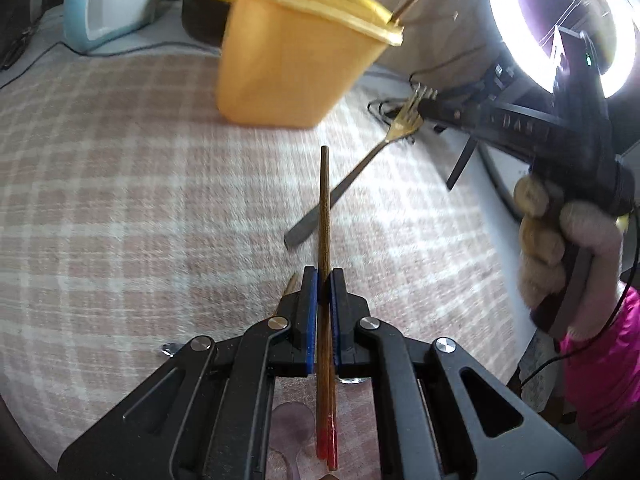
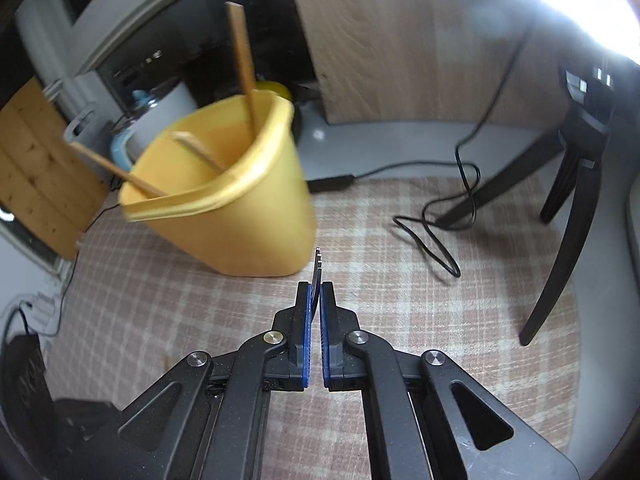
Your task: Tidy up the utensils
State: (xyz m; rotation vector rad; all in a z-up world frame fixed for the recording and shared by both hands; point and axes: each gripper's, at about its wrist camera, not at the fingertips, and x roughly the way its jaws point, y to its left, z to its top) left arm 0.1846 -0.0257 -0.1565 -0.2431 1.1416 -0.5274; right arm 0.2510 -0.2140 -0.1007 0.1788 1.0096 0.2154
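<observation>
- Container [image 1: 296,60], yellow, stands upper centre of the left wrist view on the checked cloth [image 1: 120,200]; I judge it the drop point, since sticks already lean inside.
- Left gripper [image 1: 324,280], lower centre, is clamped on paired chopsticks [image 1: 325,208], tips pointing forward toward the container for a direct drop.
- Right gripper [image 2: 315,292] is closed on a fork [image 1: 394,132], seen centre right in the left view; tines lead, handle trails free.
</observation>
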